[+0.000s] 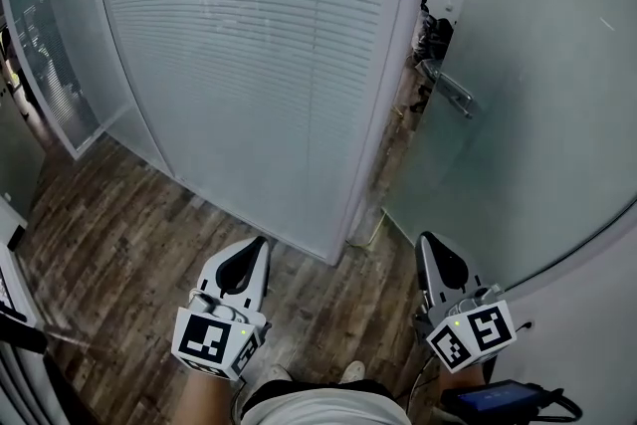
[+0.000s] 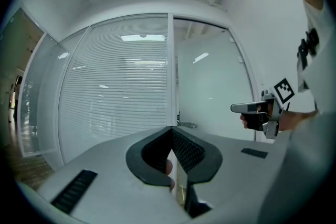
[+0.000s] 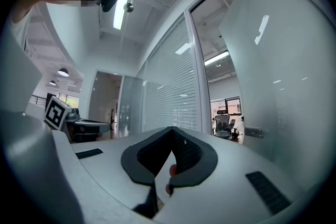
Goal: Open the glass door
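Observation:
The frosted glass door [image 1: 537,114] stands ajar at the right, and its metal lever handle [image 1: 450,90] is at its left edge next to the white door frame [image 1: 383,114]. Both grippers are low in the head view, well short of the handle. My left gripper [image 1: 257,244] is shut with nothing in it and points at the partition. My right gripper [image 1: 428,242] is shut and empty too, close to the door's lower part. The handle [image 2: 187,125] shows small just beyond my left gripper [image 2: 172,128]. It lies to the right of my right gripper [image 3: 172,129] as a small bar, the handle [image 3: 253,132].
A curved glass partition with white blinds [image 1: 259,65] fills the middle. Wooden floor [image 1: 119,234] runs below it. An office chair [image 3: 223,124] shows through the door gap. The person's shoes [image 1: 348,373] and a dark device with a cable [image 1: 498,400] are at the bottom.

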A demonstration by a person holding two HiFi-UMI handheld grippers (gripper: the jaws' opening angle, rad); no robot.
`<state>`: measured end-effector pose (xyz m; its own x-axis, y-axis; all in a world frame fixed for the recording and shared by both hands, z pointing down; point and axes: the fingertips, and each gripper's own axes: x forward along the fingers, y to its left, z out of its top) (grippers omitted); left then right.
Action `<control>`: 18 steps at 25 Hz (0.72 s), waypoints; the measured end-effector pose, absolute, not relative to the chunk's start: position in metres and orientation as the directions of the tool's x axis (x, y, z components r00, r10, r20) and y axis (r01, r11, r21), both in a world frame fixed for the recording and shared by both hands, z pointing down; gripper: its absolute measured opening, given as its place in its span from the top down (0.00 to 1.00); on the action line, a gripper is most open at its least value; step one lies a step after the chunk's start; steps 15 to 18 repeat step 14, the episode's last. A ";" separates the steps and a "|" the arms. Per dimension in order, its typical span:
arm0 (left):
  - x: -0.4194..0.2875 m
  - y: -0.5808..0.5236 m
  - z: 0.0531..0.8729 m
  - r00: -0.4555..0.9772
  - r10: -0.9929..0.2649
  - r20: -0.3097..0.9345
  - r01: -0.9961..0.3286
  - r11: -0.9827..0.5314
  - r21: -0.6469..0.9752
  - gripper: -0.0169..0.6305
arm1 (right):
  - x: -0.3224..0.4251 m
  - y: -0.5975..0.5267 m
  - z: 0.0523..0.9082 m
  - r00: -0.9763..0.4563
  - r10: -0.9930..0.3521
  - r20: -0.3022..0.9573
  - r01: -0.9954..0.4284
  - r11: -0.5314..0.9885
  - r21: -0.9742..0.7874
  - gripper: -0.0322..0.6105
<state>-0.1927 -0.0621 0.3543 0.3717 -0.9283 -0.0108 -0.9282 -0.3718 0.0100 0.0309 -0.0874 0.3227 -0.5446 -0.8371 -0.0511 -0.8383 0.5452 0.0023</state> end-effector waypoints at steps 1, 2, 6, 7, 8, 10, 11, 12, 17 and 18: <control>-0.192 -0.062 0.354 0.374 -0.927 -0.011 -0.927 -0.374 0.009 0.98 | 0.029 -0.088 0.323 -0.546 -0.836 -0.049 -0.837 0.547 0.003 0.95; -0.192 -0.063 0.353 0.376 -0.927 -0.012 -0.927 -0.376 0.008 0.98 | 0.028 -0.089 0.323 -0.549 -0.834 -0.048 -0.835 0.550 0.004 0.95; -0.191 -0.060 0.344 0.382 -0.924 -0.009 -0.924 -0.382 0.016 0.98 | 0.023 -0.087 0.314 -0.557 -0.829 -0.040 -0.830 0.557 0.011 0.95; -0.191 -0.058 0.343 0.384 -0.923 -0.009 -0.923 -0.384 0.016 0.98 | 0.023 -0.086 0.313 -0.558 -0.829 -0.040 -0.830 0.558 0.012 0.95; -0.192 -0.057 0.343 0.386 -0.923 -0.009 -0.922 -0.386 0.016 0.98 | 0.022 -0.085 0.313 -0.559 -0.828 -0.040 -0.829 0.559 0.014 0.95; -0.192 -0.055 0.347 0.387 -0.922 -0.010 -0.922 -0.388 0.021 0.98 | 0.021 -0.085 0.316 -0.562 -0.826 -0.041 -0.827 0.562 0.016 0.95; -0.192 -0.055 0.349 0.387 -0.922 -0.011 -0.922 -0.388 0.024 0.98 | 0.021 -0.085 0.318 -0.564 -0.825 -0.041 -0.826 0.564 0.016 0.95; -0.191 -0.055 0.351 0.387 -0.922 -0.010 -0.922 -0.387 0.026 0.98 | 0.021 -0.086 0.320 -0.566 -0.823 -0.041 -0.824 0.566 0.017 0.95; -0.191 -0.055 0.354 0.383 -0.924 -0.009 -0.923 -0.383 0.028 0.98 | 0.021 -0.087 0.324 -0.570 -0.821 -0.039 -0.821 0.570 0.019 0.95; -0.191 -0.055 0.354 0.383 -0.924 -0.009 -0.923 -0.383 0.028 0.98 | 0.021 -0.087 0.324 -0.570 -0.821 -0.039 -0.821 0.570 0.019 0.95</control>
